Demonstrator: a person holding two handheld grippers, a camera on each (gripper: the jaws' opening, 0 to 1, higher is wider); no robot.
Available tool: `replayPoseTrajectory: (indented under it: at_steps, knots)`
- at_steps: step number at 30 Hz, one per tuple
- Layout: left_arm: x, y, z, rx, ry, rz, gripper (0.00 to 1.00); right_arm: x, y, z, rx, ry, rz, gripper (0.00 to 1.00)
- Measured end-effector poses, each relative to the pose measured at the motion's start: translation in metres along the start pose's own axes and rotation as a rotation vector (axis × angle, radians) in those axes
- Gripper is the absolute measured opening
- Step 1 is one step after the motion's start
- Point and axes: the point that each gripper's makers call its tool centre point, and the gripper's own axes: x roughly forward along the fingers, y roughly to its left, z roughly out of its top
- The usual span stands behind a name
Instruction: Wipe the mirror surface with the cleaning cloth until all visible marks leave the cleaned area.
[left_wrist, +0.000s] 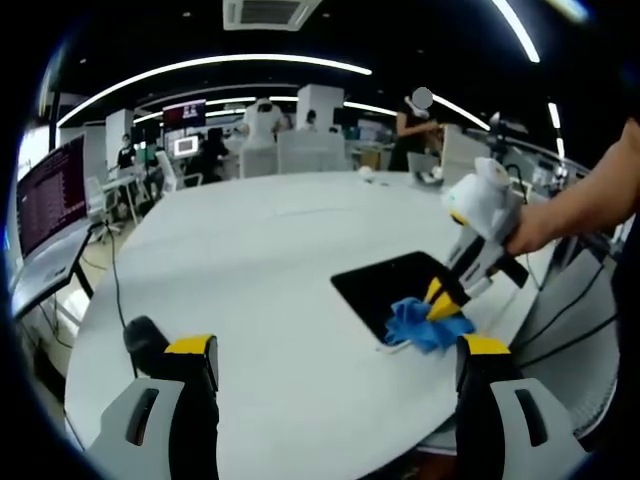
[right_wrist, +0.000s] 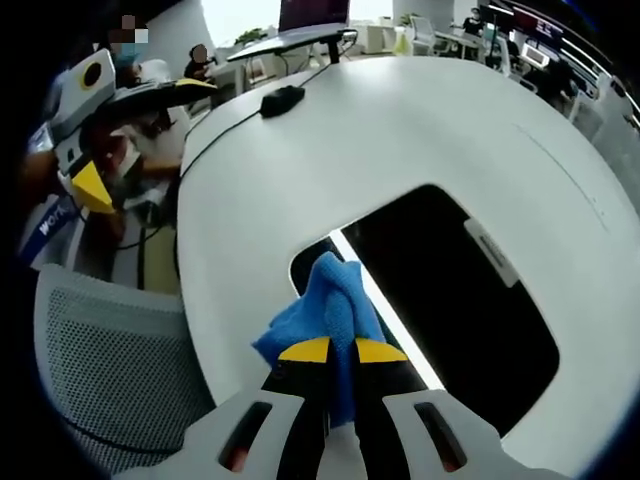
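Pinching the blue cloth (right_wrist: 335, 300) tight in my right hand-held gripper (right_wrist: 342, 352) at the mirror's (right_wrist: 450, 290) near edge on the bench (right_wrist: 420, 120) — pushing sideways could slide the unheld mirror off.

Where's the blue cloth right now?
The blue cloth is pinched in the right tool, resting on the mirror at its near edge.
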Motion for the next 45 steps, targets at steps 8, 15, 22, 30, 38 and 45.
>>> replayPoseTrajectory:
  at_steps: [8,15,22,30,38,45]
  knots:
    - [0.002,0.001,-0.001,0.000,0.004,-0.004,0.99,0.000,-0.003,0.001,0.028,0.008,0.024,0.03]
    - [0.003,0.004,-0.001,-0.002,0.006,-0.002,0.99,0.001,-0.004,0.003,0.028,0.016,0.028,0.02]
    - [0.004,0.003,-0.002,-0.005,0.008,-0.009,0.99,0.002,-0.010,0.005,0.046,0.017,0.027,0.02]
    - [0.005,0.005,-0.004,-0.010,0.010,-0.010,0.99,0.003,-0.017,0.009,0.024,0.019,0.010,0.02]
    - [0.004,0.008,-0.004,-0.011,0.015,-0.009,0.99,0.005,-0.026,0.015,0.010,0.021,0.000,0.02]
    - [0.004,0.012,-0.005,-0.012,0.017,-0.007,0.99,0.007,-0.037,0.021,0.009,0.023,-0.010,0.02]
